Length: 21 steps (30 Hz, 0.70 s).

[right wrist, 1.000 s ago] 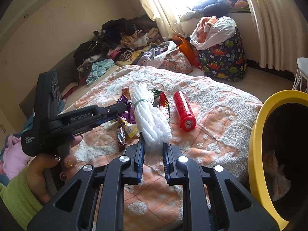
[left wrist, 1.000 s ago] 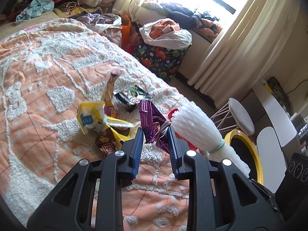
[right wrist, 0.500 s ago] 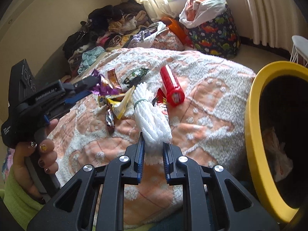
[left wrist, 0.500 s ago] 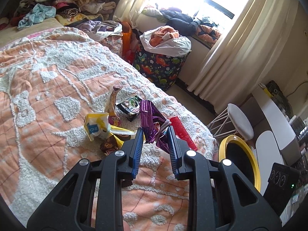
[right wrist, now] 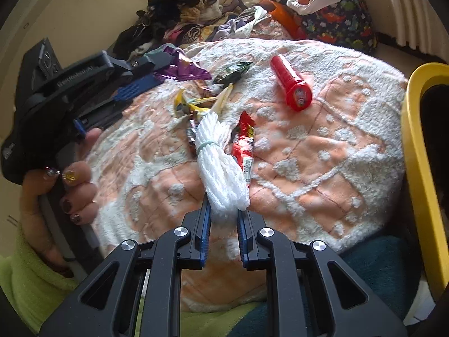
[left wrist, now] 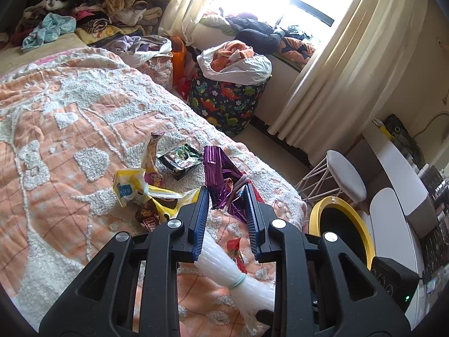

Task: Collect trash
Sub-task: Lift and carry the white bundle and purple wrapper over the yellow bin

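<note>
My left gripper [left wrist: 226, 193] is shut on a crumpled purple foil wrapper [left wrist: 217, 172] and holds it above the bed; it also shows in the right wrist view [right wrist: 157, 68] with the wrapper [right wrist: 182, 68]. My right gripper [right wrist: 223, 210] is shut on a white bundle of plastic strips [right wrist: 220, 168] tied with a green band; the bundle also shows in the left wrist view [left wrist: 230, 269]. Yellow wrappers [left wrist: 132, 188], a brown wrapper [left wrist: 147, 214], a dark packet [left wrist: 181, 158], a red wrapper [right wrist: 244, 143] and a red tube [right wrist: 291, 84] lie on the orange bedspread [right wrist: 322, 151].
A yellow-rimmed black bin [left wrist: 345, 230] stands on the floor by the bed's corner, at the right in the right wrist view [right wrist: 418, 151]. A white stool [left wrist: 345, 177], a dinosaur-print laundry bag [left wrist: 227, 101], curtains and piles of clothes [left wrist: 92, 19] surround the bed.
My right gripper has carried the white bundle back and low toward the bed's near edge, beside the bin. My left gripper with the purple wrapper has pulled back and up a little.
</note>
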Each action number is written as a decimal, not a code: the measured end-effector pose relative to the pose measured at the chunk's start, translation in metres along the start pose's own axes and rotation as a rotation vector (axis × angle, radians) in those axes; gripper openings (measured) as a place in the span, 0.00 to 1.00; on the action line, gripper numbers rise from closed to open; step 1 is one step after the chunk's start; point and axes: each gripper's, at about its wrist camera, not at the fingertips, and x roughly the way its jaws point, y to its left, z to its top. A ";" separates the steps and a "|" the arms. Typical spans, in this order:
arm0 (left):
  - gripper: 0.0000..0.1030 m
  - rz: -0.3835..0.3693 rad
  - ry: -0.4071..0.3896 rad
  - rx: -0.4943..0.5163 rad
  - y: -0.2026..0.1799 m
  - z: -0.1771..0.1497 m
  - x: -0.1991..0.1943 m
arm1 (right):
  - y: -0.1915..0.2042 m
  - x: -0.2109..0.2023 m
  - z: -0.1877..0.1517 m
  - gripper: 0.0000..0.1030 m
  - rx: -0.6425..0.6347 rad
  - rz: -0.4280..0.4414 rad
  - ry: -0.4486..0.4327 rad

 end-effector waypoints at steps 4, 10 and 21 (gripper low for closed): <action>0.19 0.001 0.000 0.003 -0.001 0.000 0.000 | -0.006 -0.003 0.000 0.22 0.014 -0.060 -0.028; 0.19 -0.007 0.007 0.006 -0.003 0.001 0.000 | -0.014 -0.012 0.002 0.52 0.019 -0.139 -0.081; 0.19 -0.022 -0.002 0.015 -0.011 0.002 -0.002 | 0.010 -0.001 0.011 0.20 -0.187 -0.192 -0.101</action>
